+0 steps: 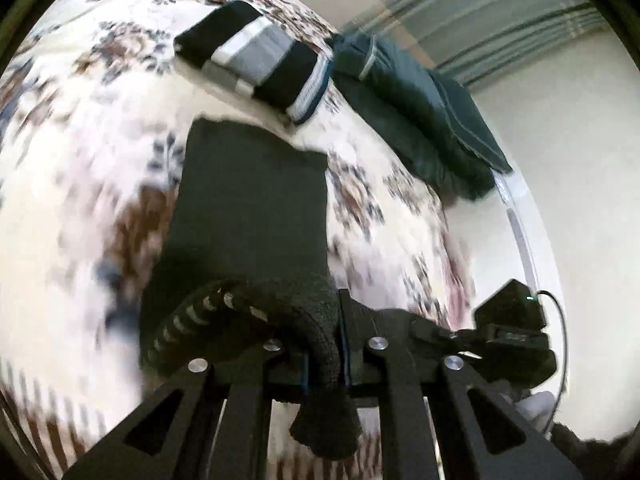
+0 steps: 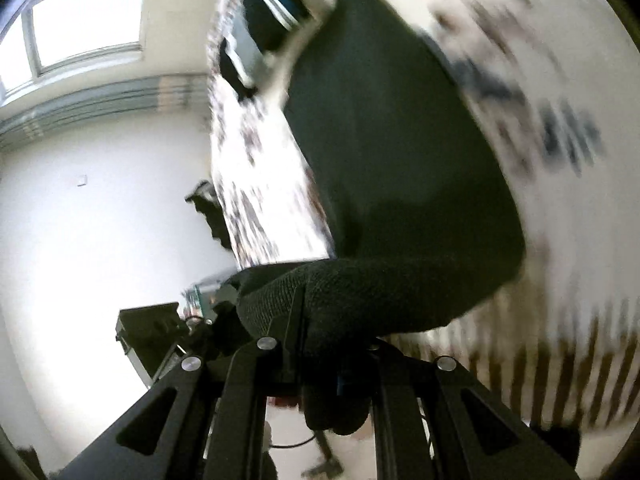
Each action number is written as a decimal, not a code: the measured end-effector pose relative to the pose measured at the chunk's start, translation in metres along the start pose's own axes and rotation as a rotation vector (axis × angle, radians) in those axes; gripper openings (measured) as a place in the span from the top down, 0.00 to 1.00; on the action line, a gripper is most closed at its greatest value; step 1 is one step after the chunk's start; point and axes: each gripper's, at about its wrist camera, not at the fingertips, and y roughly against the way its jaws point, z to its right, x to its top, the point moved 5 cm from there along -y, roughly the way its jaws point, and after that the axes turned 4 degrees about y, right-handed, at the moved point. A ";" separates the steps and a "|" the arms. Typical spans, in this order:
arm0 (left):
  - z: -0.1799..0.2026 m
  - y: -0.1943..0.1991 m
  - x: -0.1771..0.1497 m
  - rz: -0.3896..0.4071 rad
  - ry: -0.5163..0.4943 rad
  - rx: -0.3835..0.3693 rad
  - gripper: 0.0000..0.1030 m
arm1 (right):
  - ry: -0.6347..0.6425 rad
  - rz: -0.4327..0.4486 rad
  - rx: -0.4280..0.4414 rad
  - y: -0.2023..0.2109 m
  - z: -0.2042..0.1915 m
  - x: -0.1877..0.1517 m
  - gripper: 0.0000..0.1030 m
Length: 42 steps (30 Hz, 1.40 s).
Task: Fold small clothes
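Item: dark green knitted garment (image 1: 252, 200), hem pinched in both the closed left gripper (image 1: 320, 344) and closed right gripper (image 2: 320, 344), trailing ahead over floral white bedspread (image 1: 80, 160); advise lifting evenly, corners aligned.

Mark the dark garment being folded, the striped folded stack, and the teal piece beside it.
dark garment (image 1: 252, 200), left wrist view, flat middle panel.
striped folded stack (image 1: 256, 56), left wrist view, grey band on top.
teal piece (image 1: 416, 112), left wrist view, centre of the fabric.

Floral bedspread (image 1: 80, 168), window (image 2: 84, 16), white wall (image 2: 100, 200)
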 end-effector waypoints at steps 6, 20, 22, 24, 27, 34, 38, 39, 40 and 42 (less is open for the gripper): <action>-0.032 -0.074 0.087 -0.003 0.053 -0.001 0.90 | -0.001 0.034 -0.055 -0.042 -0.012 0.137 0.88; -0.129 -0.157 0.181 -0.044 0.438 -0.106 0.43 | -0.105 0.135 -0.095 -0.101 0.003 0.318 0.44; -0.133 -0.146 0.181 -0.029 0.433 -0.110 0.43 | -0.062 0.111 -0.149 -0.100 0.003 0.314 0.44; -0.130 -0.130 0.173 -0.020 0.378 -0.090 0.41 | -0.029 0.076 -0.200 -0.098 0.008 0.303 0.44; -0.130 -0.103 0.150 -0.009 0.274 -0.009 0.40 | 0.009 0.047 -0.257 -0.087 0.019 0.284 0.35; -0.155 -0.036 0.009 -0.004 0.353 0.054 0.22 | 0.059 -0.081 -0.332 -0.065 0.063 0.265 0.18; -0.165 -0.027 -0.072 -0.026 0.539 0.060 0.21 | 0.096 -0.172 -0.342 -0.073 0.081 0.276 0.02; -0.165 -0.029 -0.086 -0.023 0.575 0.058 0.21 | 0.105 -0.193 -0.324 -0.077 0.083 0.281 0.01; -0.164 -0.039 -0.102 -0.032 0.605 0.051 0.21 | 0.108 -0.213 -0.305 -0.082 0.084 0.286 0.01; -0.158 -0.058 -0.118 -0.039 0.629 0.041 0.21 | 0.118 -0.263 -0.265 -0.099 0.085 0.299 0.01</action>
